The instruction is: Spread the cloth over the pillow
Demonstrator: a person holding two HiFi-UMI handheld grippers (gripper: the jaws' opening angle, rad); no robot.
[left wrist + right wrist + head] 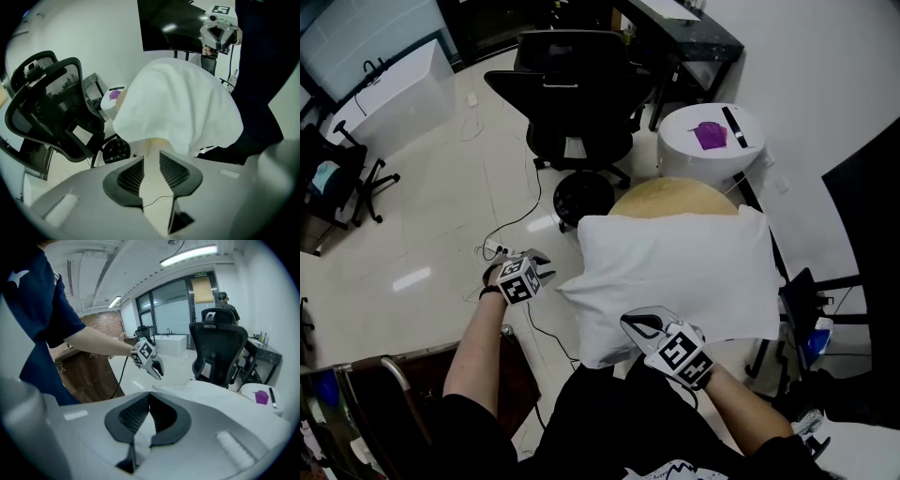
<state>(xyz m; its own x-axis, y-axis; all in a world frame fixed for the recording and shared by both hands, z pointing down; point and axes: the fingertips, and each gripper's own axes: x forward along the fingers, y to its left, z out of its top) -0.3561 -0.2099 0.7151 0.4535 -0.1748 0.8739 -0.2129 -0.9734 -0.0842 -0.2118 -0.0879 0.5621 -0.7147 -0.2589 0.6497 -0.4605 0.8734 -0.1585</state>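
Left gripper: hangs over the floor just left of the cloth's left corner, not touching it. Its own view shows the jaws released, with only pale floor and a thin cable in the gap between them. The right gripper view catches it from the side, at the end of a bare forearm.

Office chair: black, beyond the pillow. It fills the left of the left gripper view and stands right of centre in the right gripper view.

Cloth: white, draped across the pillow, its near edge falling toward the person. From the left gripper it reads as a smooth hump with a loose lower hem.

Pillow: tan, under the cloth. Only the head view shows its far rounded top bare past the cloth's far edge; the right gripper view shows none of it.

Right gripper: at the cloth's near edge. Its own view shows the jaws clenched on a fold of white cloth that runs down between them. The left gripper view shows it high behind the hump, the grip itself hidden.

Round white bench: behind the pillow, carrying a purple thing and a black pen.
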